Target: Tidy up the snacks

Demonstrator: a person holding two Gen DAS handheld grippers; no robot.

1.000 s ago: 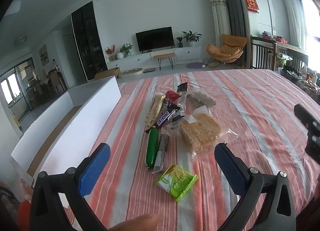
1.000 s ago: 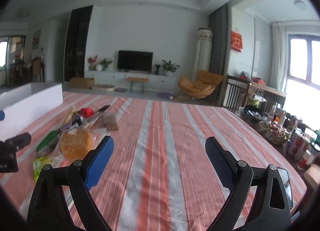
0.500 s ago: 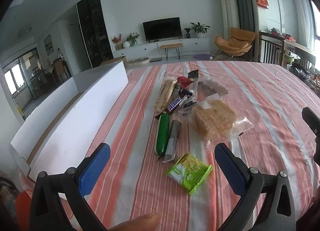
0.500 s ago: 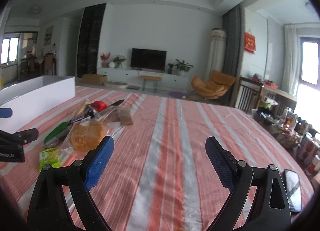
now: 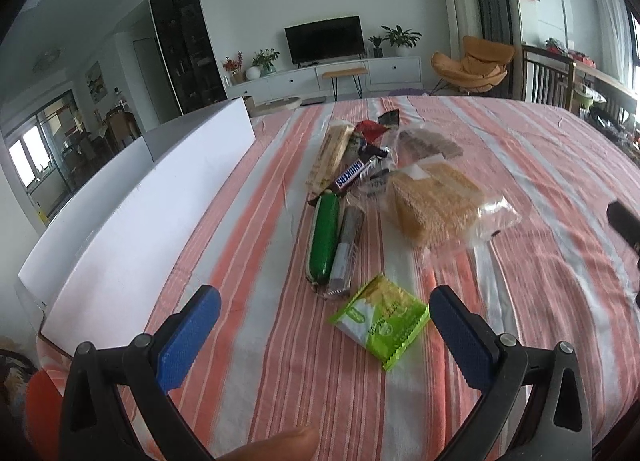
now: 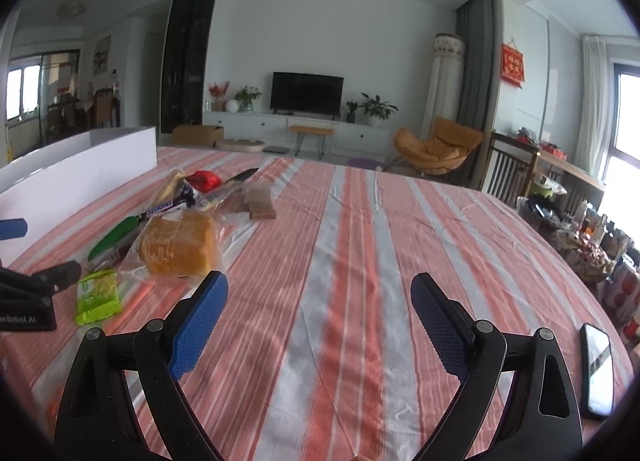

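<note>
Snacks lie in a loose pile on the striped tablecloth [image 5: 540,165]. Nearest my left gripper [image 5: 325,331] is a lime green packet [image 5: 380,320], just ahead of its open, empty blue fingers. Behind it lie a green stick pack [image 5: 323,239], a dark bar [image 5: 347,247], a Snickers bar [image 5: 354,175] and a bagged bread loaf [image 5: 434,201]. A long white box [image 5: 160,197] stands to the left. My right gripper [image 6: 319,311] is open and empty over bare cloth, right of the bread [image 6: 180,247] and green packet [image 6: 98,295].
A phone [image 6: 598,369] lies near the right table edge. Cans and packets crowd a side table [image 6: 592,245] at the far right. The left gripper's body [image 6: 28,297] shows at the left of the right wrist view. A fingertip [image 5: 276,443] pokes in below.
The left gripper has moved forward and lower toward the snack pile, so the green packet now sits close ahead of its fingers. The right gripper's view has swung left toward the pile.
</note>
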